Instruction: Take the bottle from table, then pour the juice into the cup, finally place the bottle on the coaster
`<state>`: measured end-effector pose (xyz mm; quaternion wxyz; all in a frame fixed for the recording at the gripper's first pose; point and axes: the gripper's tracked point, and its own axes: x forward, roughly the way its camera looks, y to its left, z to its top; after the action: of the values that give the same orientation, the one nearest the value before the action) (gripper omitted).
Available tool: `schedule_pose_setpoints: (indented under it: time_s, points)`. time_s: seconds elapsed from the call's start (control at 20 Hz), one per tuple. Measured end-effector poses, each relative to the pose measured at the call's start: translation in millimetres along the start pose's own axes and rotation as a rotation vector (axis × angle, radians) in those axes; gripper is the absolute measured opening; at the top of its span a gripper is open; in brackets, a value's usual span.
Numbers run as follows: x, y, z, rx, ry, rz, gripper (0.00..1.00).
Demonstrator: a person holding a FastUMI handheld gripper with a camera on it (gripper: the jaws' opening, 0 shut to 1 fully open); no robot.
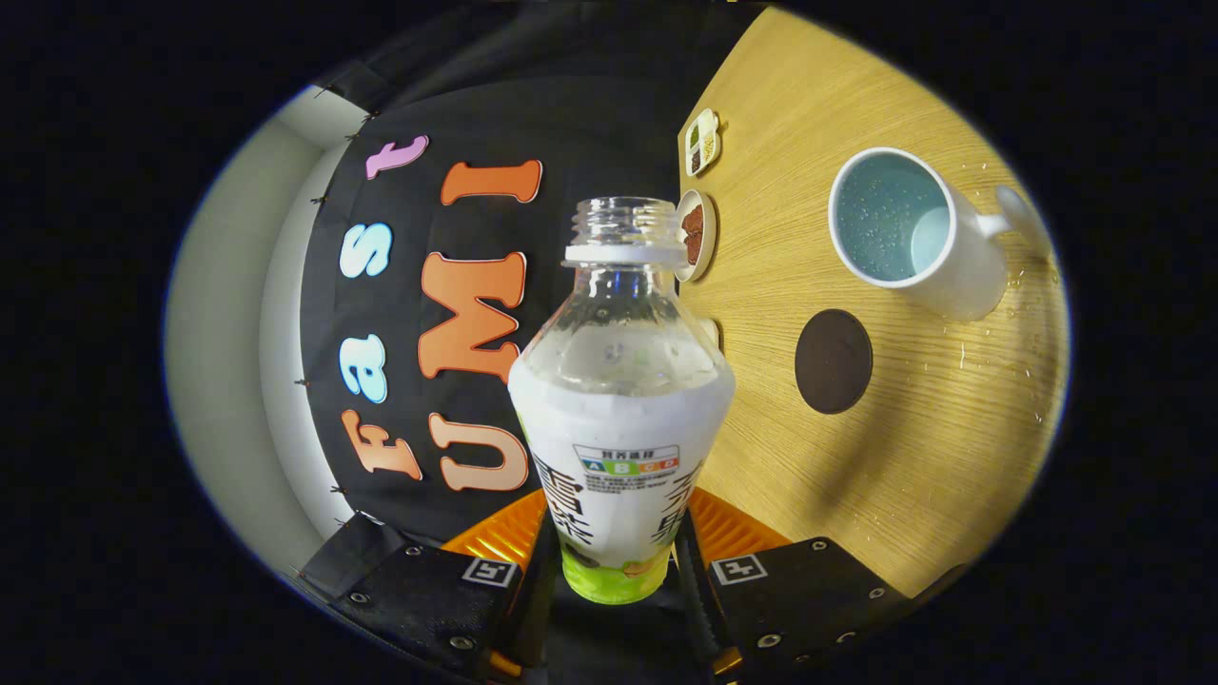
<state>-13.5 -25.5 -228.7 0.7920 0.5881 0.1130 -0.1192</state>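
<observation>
A: What is the gripper (614, 561) doing?

B: It is clenched on the bottle (620, 400). Both fingers (514, 561) press on the lower part of the body, one on each side, so the bottle sits right between them and points forward, away from the camera.

A: Is the cap on?

B: No, the threaded neck is open. The upper part of the bottle is clear and the lower part is wrapped in a white label with a green band at the base. I cannot tell how much liquid is left inside.

A: Where is the cup (904, 228)?

B: Beyond the fingers and off to the right side of the bottle, on the wooden table (913, 447). It is a white mug, pale blue inside, with its handle on the side away from the bottle. The whole view is rolled, so the table runs up the right side.

A: And the coaster (834, 361)?

B: A dark round disc lying flat on the table, nearer the gripper than the cup, between the bottle and the cup. Nothing rests on it.

A: Anything else out there?

B: Small droplets on the wood around the cup, and two little dishes (696, 233) just past the bottle's neck at the table's far edge
</observation>
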Motion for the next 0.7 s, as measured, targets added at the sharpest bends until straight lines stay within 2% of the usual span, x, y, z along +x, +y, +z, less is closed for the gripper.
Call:
schedule_pose_setpoints:
  time_s: [0.7]
  points:
    - [3.2,-0.3,2.6,0.132,0.017,-0.018,0.59]
